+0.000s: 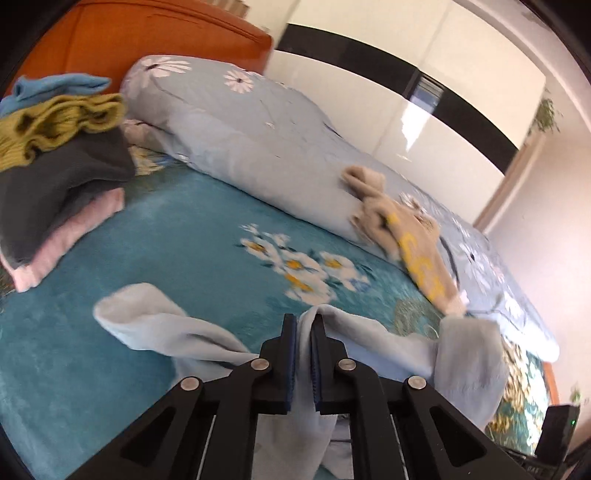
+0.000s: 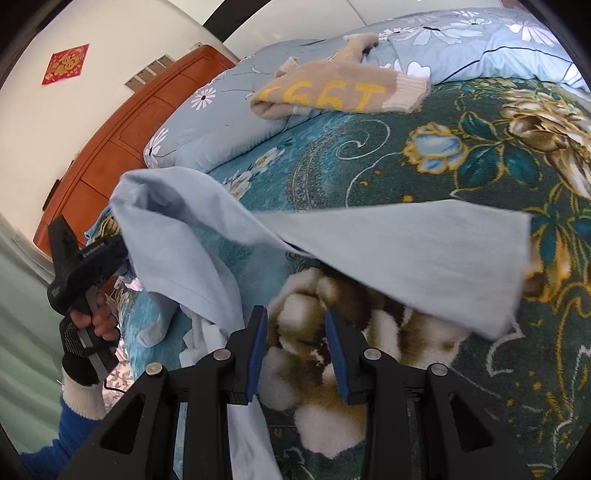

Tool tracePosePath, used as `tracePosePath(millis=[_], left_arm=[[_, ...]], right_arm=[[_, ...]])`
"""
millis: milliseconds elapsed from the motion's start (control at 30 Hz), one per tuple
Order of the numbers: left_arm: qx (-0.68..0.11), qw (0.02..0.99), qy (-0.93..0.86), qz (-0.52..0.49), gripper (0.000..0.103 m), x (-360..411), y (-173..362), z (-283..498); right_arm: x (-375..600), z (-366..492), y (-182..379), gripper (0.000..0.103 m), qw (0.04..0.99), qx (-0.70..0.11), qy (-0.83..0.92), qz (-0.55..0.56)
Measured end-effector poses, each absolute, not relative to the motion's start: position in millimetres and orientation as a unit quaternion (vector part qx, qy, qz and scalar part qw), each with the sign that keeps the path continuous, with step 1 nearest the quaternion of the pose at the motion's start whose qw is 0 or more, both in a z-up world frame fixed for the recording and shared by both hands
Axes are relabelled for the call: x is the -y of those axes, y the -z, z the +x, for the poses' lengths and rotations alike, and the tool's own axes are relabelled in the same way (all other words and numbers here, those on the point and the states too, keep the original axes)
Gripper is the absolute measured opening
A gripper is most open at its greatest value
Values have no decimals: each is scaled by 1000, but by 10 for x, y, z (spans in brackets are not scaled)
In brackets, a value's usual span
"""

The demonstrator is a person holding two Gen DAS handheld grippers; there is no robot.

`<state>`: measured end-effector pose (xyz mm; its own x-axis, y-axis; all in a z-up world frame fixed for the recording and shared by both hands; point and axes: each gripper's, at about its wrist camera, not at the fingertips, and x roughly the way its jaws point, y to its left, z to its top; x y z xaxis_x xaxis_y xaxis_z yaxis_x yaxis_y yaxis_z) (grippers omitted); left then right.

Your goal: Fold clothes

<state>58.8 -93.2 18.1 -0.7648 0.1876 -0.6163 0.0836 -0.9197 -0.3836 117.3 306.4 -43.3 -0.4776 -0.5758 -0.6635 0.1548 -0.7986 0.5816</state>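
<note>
My left gripper (image 1: 303,325) is shut on a fold of a pale blue garment (image 1: 166,328) and holds it above the teal flowered blanket (image 1: 166,229). In the right wrist view the same garment (image 2: 406,247) hangs from the left gripper (image 2: 127,254), with one sleeve stretched out to the right. My right gripper (image 2: 295,321) is open and empty, just below that sleeve, over the blanket (image 2: 480,166). A beige sweater with yellow digits (image 2: 332,92) lies on the rolled blue quilt (image 2: 229,110); it also shows in the left wrist view (image 1: 406,229).
A stack of folded clothes (image 1: 62,155), blue, green, dark grey and pink, sits at the left near the orange wooden headboard (image 1: 147,33). The rolled flowered quilt (image 1: 258,140) runs along the far side of the bed. A white wardrobe (image 1: 424,92) stands behind.
</note>
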Motion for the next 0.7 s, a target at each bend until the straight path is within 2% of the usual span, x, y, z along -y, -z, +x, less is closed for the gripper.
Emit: tracePosePath(millis=[233, 300, 333, 667, 700], left_arm=[[308, -115, -877, -350, 8, 2163, 249, 1006], [317, -120, -868, -363, 8, 2257, 405, 1041], [321, -122, -863, -369, 8, 2303, 483, 1058], [345, -111, -851, -381, 8, 2276, 715, 1064], [349, -109, -850, -380, 8, 2270, 722, 1068]], right_arm=[[-2615, 1039, 507, 34, 275, 202, 810, 477], [-2494, 1000, 487, 45, 288, 191, 809, 476], [-2431, 978, 465, 46, 293, 183, 810, 474], [-1853, 839, 415, 47, 326, 112, 804, 484], [-1823, 863, 430, 41, 326, 104, 803, 487]])
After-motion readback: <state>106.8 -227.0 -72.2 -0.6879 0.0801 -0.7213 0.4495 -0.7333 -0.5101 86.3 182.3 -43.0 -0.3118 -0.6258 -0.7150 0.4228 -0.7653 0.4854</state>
